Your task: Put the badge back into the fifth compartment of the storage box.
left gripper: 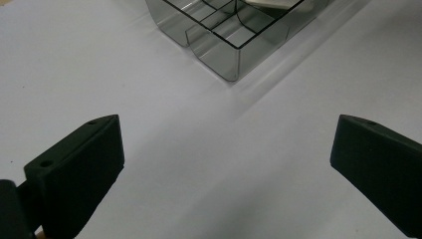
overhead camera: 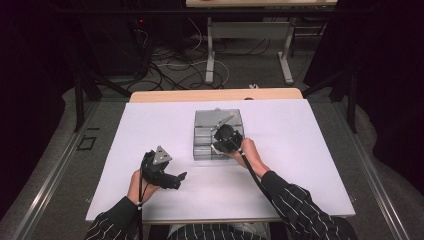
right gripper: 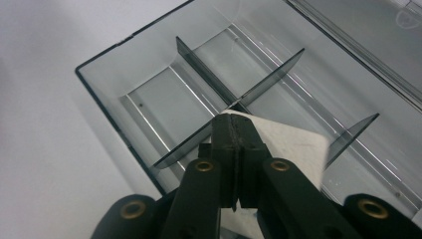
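Your right gripper [right gripper: 234, 149] is clamped on a flat white card [right gripper: 293, 144], just above the clear divided organizer tray [right gripper: 124, 89]; your left gripper [left gripper: 226, 164] stands apart, tray ahead.

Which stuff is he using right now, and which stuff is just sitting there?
In use:
- right gripper, shut on the white card
- clear tray with dividers, under the card

Just there:
- left gripper, open over the bare table
- cables on the floor behind
- far table legs
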